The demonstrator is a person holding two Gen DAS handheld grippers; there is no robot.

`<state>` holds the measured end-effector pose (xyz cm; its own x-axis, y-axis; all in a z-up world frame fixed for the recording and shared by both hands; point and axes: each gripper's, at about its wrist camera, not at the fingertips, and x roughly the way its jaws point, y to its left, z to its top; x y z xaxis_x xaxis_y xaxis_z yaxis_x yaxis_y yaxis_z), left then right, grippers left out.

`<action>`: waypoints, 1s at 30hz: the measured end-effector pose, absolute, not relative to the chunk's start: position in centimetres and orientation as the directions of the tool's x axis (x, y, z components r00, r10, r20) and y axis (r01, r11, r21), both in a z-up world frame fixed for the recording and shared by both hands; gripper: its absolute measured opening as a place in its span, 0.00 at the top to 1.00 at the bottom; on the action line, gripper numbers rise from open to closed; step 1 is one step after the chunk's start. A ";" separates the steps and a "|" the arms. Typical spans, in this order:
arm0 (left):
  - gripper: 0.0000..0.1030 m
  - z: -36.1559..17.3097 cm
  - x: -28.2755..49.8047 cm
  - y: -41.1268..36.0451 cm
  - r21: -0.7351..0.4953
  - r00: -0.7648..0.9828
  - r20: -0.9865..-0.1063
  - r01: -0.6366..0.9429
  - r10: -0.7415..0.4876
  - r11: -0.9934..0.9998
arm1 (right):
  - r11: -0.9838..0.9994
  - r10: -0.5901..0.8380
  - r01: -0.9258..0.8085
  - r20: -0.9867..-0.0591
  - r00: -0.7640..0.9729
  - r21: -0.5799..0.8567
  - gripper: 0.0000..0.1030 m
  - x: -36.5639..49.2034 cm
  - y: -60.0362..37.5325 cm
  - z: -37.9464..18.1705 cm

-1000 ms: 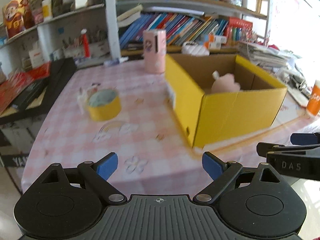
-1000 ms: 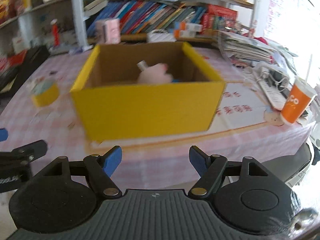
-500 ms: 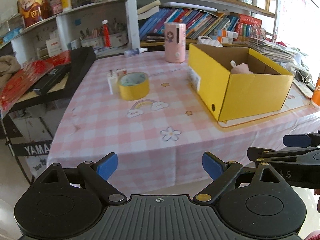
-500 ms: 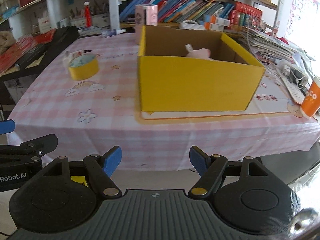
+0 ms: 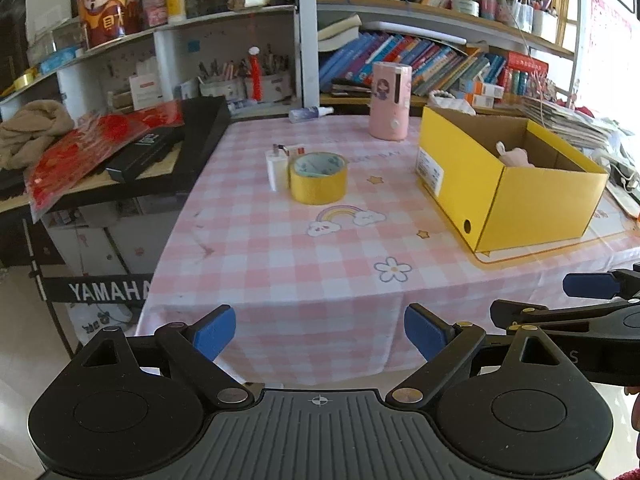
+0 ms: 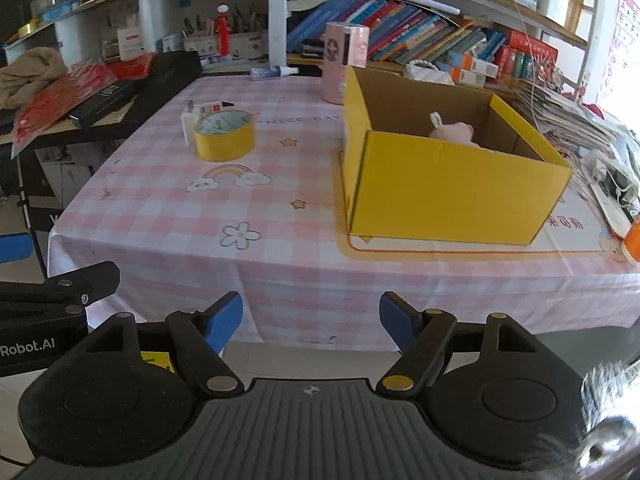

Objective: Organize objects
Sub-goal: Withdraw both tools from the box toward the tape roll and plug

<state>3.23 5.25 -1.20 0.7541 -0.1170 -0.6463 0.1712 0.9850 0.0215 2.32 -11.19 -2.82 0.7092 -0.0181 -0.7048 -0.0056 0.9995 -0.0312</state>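
A yellow cardboard box (image 5: 532,204) (image 6: 452,192) stands open on the pink checked table, with a pink plush toy (image 5: 516,157) (image 6: 454,133) inside. A yellow tape roll (image 5: 318,178) (image 6: 224,135) sits left of the box, touching a white charger (image 5: 277,168) (image 6: 187,122). A pink cylinder (image 5: 390,100) (image 6: 344,62) stands behind. My left gripper (image 5: 319,330) is open and empty, off the table's front edge. My right gripper (image 6: 311,318) is open and empty, also in front of the table; it shows side-on in the left wrist view (image 5: 576,300).
A small spray bottle (image 5: 310,113) lies at the table's back edge. A black keyboard (image 5: 120,160) with red sheets stands left of the table. Bookshelves (image 5: 440,64) rise behind. An orange cup (image 6: 633,240) and papers (image 6: 572,116) sit at the right.
Both grippers have pulled back and away from the table; the box and tape look smaller and farther. Both stay open and empty.
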 end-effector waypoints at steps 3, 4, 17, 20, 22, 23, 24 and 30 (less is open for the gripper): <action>0.09 -1.0 3.1 6.0 0.022 0.760 -0.640 0.166 -0.113 0.986 | 0.999 -0.011 -0.016 -0.700 0.714 -0.032 0.28 2.5 -10.6 -2.6; 0.09 -1.0 3.1 6.1 0.022 0.762 -0.638 0.163 -0.111 0.986 | 0.999 -0.007 -0.020 -0.699 0.715 -0.031 0.28 2.5 -10.3 -2.6; 0.09 -0.8 3.9 8.2 -0.011 0.774 -0.627 0.097 -0.082 0.995 | 0.995 0.051 -0.096 -0.685 0.727 -0.027 0.29 4.0 -8.1 -2.3; 0.09 -0.9 4.7 8.4 -0.021 0.777 -0.625 0.081 -0.076 0.996 | 0.994 0.064 -0.111 -0.686 0.725 -0.025 0.29 4.8 -7.9 -2.4; 0.09 -0.9 5.4 8.3 -0.019 0.776 -0.627 0.075 -0.071 0.997 | 0.993 0.071 -0.119 -0.686 0.724 -0.022 0.29 5.5 -7.9 -2.5; 0.09 -1.0 5.7 8.3 -0.017 0.775 -0.629 0.073 -0.067 0.997 | 0.993 0.074 -0.120 -0.687 0.723 -0.020 0.29 6.1 -7.9 -2.6; 0.09 -1.0 6.2 8.3 -0.013 0.773 -0.631 0.071 -0.064 0.997 | 0.992 0.077 -0.122 -0.688 0.721 -0.017 0.29 6.6 -7.9 -2.6; 0.09 -1.0 9.3 8.3 -0.025 0.774 -0.631 0.046 -0.051 0.999 | 0.989 0.096 -0.147 -0.695 0.713 -0.015 0.30 10.0 -7.7 -2.7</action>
<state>9.33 8.29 -1.04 0.7738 -0.0511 -0.6314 0.0456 0.9986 -0.0250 9.99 -7.74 -2.71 0.7130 0.0955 -0.6946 -0.1474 0.9890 -0.0153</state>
